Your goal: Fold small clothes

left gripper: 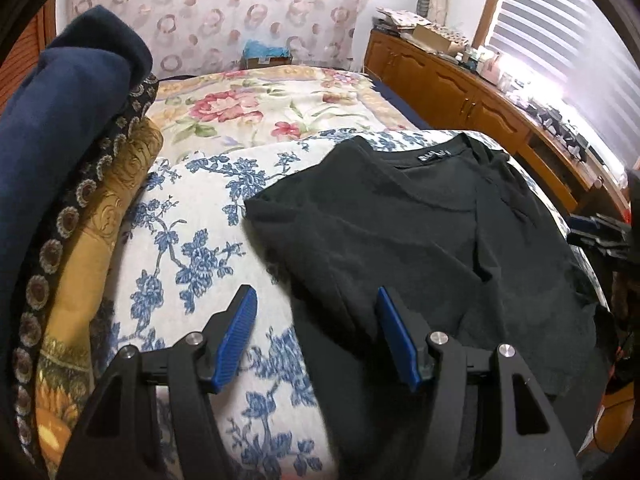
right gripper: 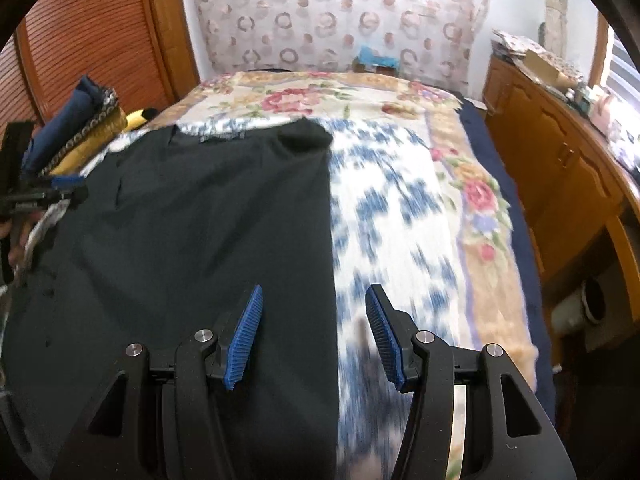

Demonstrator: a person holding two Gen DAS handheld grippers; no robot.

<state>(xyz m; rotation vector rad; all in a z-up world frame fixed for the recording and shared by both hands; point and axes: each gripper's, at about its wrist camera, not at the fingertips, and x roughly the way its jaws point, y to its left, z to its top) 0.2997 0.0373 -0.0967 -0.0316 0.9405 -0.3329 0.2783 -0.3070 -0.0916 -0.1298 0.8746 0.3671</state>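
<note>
A black T-shirt [left gripper: 432, 232] lies spread on the blue-flowered blanket [left gripper: 192, 248], neck label toward the far end. My left gripper [left gripper: 316, 300] is open and empty, above the shirt's left edge. In the right wrist view the same shirt [right gripper: 192, 248] fills the left half, its right edge folded straight. My right gripper [right gripper: 314, 300] is open and empty, straddling that right edge. The left gripper [right gripper: 60, 192] shows at the far left there.
A stack of folded clothes [left gripper: 68, 152], navy on top, stands at the left of the bed. A rose-patterned bedspread [left gripper: 260, 108] covers the far end. Wooden cabinets [left gripper: 480, 96] with clutter run along the right under a bright window. A slatted wooden door [right gripper: 92, 40] stands at the left.
</note>
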